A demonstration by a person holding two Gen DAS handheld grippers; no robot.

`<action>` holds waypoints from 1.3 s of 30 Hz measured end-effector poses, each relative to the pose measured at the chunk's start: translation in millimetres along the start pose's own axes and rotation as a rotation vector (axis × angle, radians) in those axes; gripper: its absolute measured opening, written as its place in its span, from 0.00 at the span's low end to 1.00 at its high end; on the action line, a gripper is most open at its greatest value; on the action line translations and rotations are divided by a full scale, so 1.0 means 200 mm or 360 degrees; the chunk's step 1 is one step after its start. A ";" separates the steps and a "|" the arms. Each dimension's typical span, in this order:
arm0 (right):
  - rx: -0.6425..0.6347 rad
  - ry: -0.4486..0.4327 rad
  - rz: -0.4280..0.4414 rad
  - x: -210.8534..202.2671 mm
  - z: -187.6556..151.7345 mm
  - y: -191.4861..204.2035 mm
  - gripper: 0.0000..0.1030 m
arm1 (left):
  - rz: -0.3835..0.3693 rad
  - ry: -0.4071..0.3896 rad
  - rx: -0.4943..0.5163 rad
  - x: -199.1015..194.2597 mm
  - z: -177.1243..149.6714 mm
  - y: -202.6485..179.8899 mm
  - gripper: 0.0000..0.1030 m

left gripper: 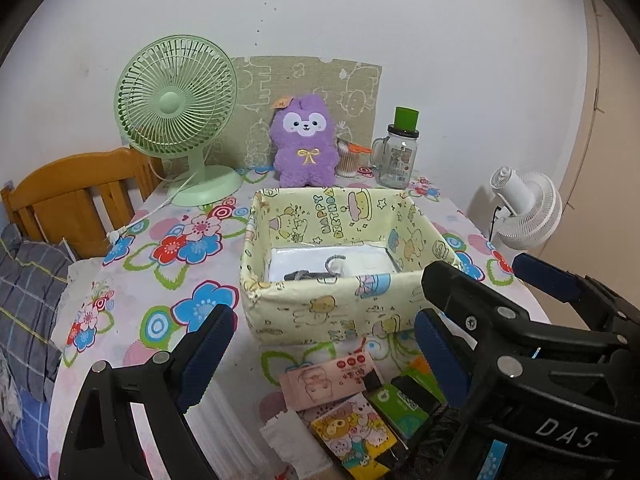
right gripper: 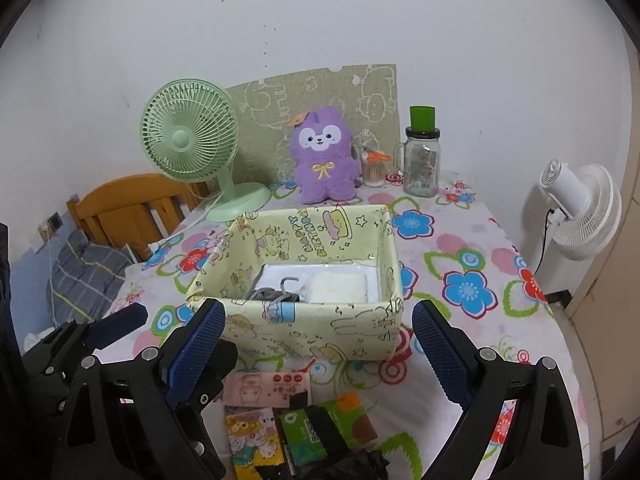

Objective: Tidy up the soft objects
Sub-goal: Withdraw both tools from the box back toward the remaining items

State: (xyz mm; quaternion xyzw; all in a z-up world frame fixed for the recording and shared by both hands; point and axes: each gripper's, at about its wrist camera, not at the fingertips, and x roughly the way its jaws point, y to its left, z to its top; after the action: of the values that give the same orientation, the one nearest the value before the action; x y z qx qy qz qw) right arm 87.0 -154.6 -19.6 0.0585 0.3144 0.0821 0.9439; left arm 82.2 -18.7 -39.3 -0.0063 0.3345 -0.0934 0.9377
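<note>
A purple plush toy (left gripper: 304, 144) (right gripper: 326, 156) sits upright at the back of the flowered table. In front of it stands a yellow cartoon-print fabric box (left gripper: 340, 312) (right gripper: 320, 328) holding white folded items and a small grey thing. Near the front edge lie a pink tissue pack (left gripper: 332, 380) (right gripper: 268, 390), a yellow cartoon pack (left gripper: 356, 440) (right gripper: 250, 436), a green pack (left gripper: 404, 404) (right gripper: 316, 428) and something black and crumpled (right gripper: 352, 464). My left gripper (left gripper: 320, 356) and right gripper (right gripper: 320, 348) hover side by side over the packs, both open and empty. The right gripper (left gripper: 476, 268) also shows at the right of the left wrist view.
A green desk fan (left gripper: 176, 104) stands back left, its cord trailing off the table. A glass jar with a green lid (left gripper: 398, 156) and a cotton-swab tub (left gripper: 348, 160) stand back right. A white fan (right gripper: 576, 208) stands beyond the right edge, a wooden headboard (left gripper: 68, 192) and plaid bedding to the left.
</note>
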 end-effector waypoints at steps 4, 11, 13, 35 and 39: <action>-0.0035 -0.0011 -0.0015 -0.02 -0.03 0.00 0.93 | 0.0003 0.0012 -0.0016 -0.02 -0.04 -0.01 0.90; -0.0045 -0.0006 -0.0016 -0.06 -0.09 -0.01 0.93 | 0.0010 0.0009 -0.0010 -0.05 -0.10 -0.04 0.90; -0.0041 0.0001 -0.0013 -0.07 -0.11 -0.01 0.93 | 0.0012 0.0008 -0.0010 -0.06 -0.12 -0.04 0.90; -0.0135 0.0029 -0.0017 -0.14 -0.30 0.11 0.93 | 0.0025 0.0080 -0.0015 -0.12 -0.32 0.02 0.89; -0.0132 0.0045 0.0005 -0.11 -0.31 0.14 0.93 | 0.0049 0.0096 -0.0055 -0.11 -0.33 0.06 0.89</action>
State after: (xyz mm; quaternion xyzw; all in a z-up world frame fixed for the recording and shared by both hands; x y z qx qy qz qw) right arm 29.4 -128.5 -51.9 0.0186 0.3238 0.0972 0.9409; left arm 26.3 -0.6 -78.4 -0.0146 0.3643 -0.0735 0.9282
